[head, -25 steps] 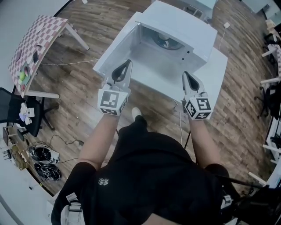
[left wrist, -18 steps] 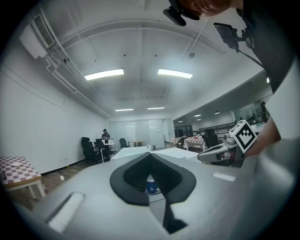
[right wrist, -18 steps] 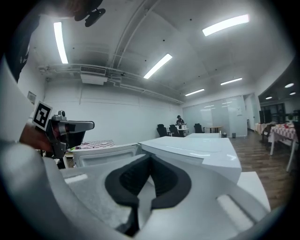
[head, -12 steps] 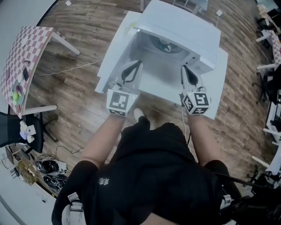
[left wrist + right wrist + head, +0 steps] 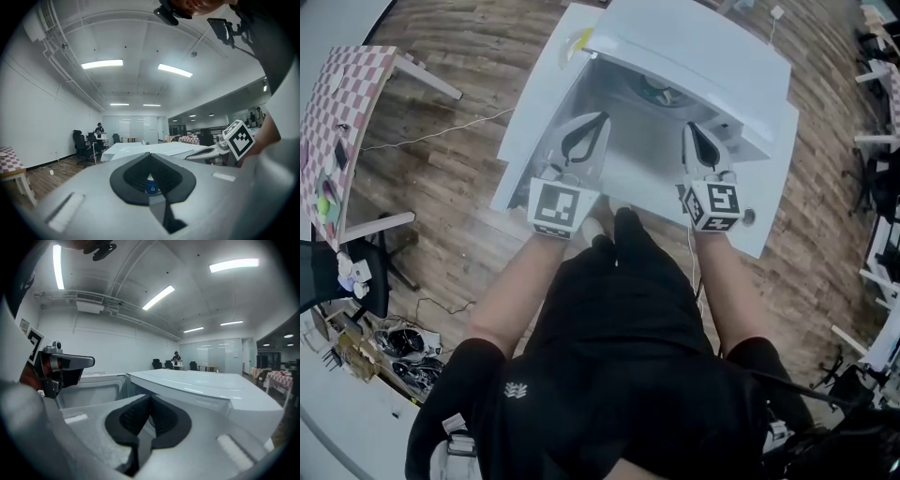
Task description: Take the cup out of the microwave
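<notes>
A white microwave (image 5: 694,47) stands on a white table (image 5: 766,202), its door (image 5: 539,112) swung open to the left. Inside, on the round tray, sits the cup (image 5: 661,92), partly hidden under the top edge. In the left gripper view the cup (image 5: 151,186) shows blue and white through the hole between the shut jaws. My left gripper (image 5: 598,120) is shut and empty, its tip at the mouth of the cavity. My right gripper (image 5: 690,127) is shut and empty too, at the cavity's right side by the front panel. Neither touches the cup.
A checkered table (image 5: 337,103) stands at the far left, with an office chair (image 5: 328,272) and cables (image 5: 403,342) on the wood floor below it. More chairs and tables (image 5: 877,187) line the right edge. A power cord (image 5: 689,272) hangs off the table.
Both grippers have moved forward from the table's front edge up to the microwave's opening. Their jaws have stayed shut throughout.
</notes>
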`<state>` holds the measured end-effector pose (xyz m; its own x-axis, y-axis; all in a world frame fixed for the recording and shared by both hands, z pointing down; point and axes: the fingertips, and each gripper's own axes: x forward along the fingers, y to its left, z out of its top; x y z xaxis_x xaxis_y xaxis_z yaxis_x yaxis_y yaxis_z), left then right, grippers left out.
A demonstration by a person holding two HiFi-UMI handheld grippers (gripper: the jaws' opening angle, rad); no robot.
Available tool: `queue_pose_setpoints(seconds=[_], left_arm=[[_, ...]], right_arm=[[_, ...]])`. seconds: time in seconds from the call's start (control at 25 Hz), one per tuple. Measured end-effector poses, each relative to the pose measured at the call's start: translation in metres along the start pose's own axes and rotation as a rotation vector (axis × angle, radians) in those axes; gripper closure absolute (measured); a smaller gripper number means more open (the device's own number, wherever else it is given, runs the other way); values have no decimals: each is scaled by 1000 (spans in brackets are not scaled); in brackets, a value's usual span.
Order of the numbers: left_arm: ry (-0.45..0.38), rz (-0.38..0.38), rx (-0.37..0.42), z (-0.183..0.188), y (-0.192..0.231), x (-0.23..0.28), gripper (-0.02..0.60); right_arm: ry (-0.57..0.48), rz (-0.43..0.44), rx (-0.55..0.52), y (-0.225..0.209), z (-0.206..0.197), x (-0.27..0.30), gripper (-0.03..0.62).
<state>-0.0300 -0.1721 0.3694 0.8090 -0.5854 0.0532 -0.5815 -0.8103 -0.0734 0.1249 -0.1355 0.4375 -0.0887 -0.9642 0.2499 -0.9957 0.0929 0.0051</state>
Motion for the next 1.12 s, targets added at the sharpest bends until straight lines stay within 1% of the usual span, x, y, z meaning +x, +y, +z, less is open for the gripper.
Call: queue_pose_setpoints(seconds=[0.12,0.24,0.36,0.48,0.64,0.88,0.96,1.12], left_arm=[[10,13,15,-15,0,15,581],[31,23,33,-30,3,30,581],[50,35,29,-46,8,43,581],[72,24,34,-59,12,52,581],[76,22,33,-69,17,60,581],[85,36,3,-81,24,74,580],[95,36,0,-87,25,80,581],[99,29,-1,-95,30,90,581]], right_arm=[[-4,25,-10,-8,-15,20,594],[-4,44,-16,-14,-30,44,568],[8,55,-8,-20,-45,67,543],[22,60,-14,-22,-60,86,512],[43,86,-20,-20,-74,104,397],[60,109,-16,-22,-87,128,279],[60,107,-15,-26,-92,134,249],[70,103,-2,-30,-102,150,227]])
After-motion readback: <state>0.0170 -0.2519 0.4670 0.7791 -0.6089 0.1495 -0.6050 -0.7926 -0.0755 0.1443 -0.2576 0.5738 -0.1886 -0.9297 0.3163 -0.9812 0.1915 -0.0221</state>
